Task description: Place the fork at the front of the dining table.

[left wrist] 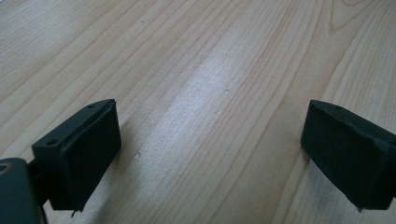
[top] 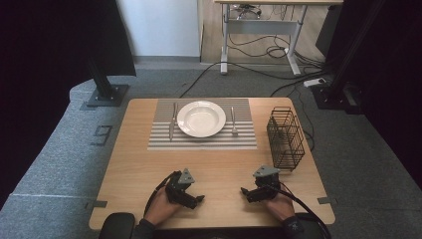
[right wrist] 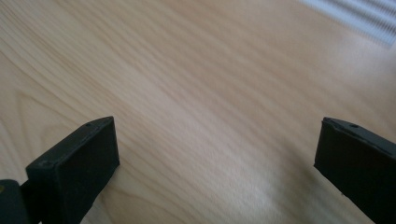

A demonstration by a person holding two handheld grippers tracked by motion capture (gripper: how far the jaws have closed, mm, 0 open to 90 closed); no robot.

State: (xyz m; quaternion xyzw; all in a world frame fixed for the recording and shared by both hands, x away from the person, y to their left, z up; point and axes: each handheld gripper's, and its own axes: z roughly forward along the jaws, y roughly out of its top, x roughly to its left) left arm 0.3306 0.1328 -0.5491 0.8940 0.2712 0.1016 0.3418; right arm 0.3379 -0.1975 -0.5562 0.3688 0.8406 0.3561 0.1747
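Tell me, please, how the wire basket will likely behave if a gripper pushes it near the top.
The wire basket stands tall and narrow, so a high push would probably tip it. Its open wire walls suggest it is light and may slide easily on the smooth table.

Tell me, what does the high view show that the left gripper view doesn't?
The high view alone takes in the white plate on the striped placemat, a knife, a fork, the black wire basket and both hands with the left gripper and right gripper. The left gripper view alone gives a close look at its two black fingers, spread wide with nothing between. Both share the bare wooden table.
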